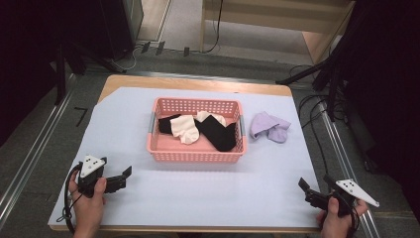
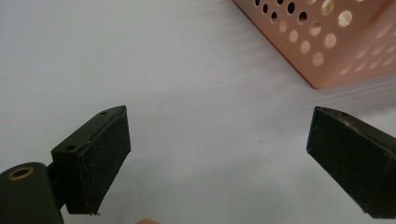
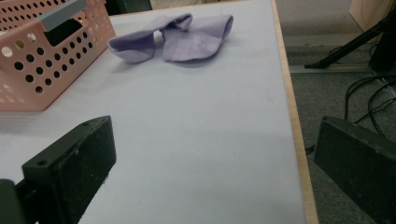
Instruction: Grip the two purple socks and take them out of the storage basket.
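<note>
Both grippers, left (image 1: 121,179) and right (image 1: 308,191), rest with fingers spread, holding nothing, near a seemingly unlabelled pink basket (image 1: 195,154)

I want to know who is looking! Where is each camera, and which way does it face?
High view: above the table's near side, facing forward and down at the pink basket; both hands show.
Left gripper view: rides the left claw, facing the basket's corner.
Right gripper view: rides the right claw, facing the purple socks.
All three share the basket.
</note>
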`<state>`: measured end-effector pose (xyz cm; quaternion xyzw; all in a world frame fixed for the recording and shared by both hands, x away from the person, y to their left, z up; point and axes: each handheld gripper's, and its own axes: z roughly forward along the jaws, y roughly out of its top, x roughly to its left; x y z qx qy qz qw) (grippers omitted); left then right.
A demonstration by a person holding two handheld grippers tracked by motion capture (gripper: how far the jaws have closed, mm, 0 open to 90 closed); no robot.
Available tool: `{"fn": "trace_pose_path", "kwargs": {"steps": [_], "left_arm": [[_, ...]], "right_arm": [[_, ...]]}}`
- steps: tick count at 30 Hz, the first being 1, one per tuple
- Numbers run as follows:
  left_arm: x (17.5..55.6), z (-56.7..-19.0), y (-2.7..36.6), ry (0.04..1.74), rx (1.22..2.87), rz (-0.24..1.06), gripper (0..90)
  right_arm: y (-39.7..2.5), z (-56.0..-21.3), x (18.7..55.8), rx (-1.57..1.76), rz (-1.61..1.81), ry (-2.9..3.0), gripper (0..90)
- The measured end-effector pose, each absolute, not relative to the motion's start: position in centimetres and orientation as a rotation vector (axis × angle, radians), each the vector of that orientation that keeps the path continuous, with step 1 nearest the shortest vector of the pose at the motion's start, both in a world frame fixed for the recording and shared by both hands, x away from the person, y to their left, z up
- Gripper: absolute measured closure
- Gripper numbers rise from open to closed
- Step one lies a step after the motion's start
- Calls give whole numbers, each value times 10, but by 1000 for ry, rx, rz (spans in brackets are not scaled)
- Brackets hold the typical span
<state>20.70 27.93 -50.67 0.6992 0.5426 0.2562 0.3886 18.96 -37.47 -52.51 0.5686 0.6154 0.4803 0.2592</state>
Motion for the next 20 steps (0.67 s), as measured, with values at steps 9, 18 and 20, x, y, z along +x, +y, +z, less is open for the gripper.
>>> {"fn": "trace_pose_path", "kwargs": {"steps": [9, 18, 20], "left_arm": [[208, -507, 280, 1385, 1775, 637, 71], [209, -507, 281, 1391, 1777, 627, 71], [209, -507, 281, 1393, 1776, 623, 71]], "right_arm": [[-367, -530, 188, 1497, 1230, 1717, 42], [-367, -531, 190, 1516, 1221, 1724, 61], [-367, -531, 190, 1520, 1223, 1726, 67]]}}
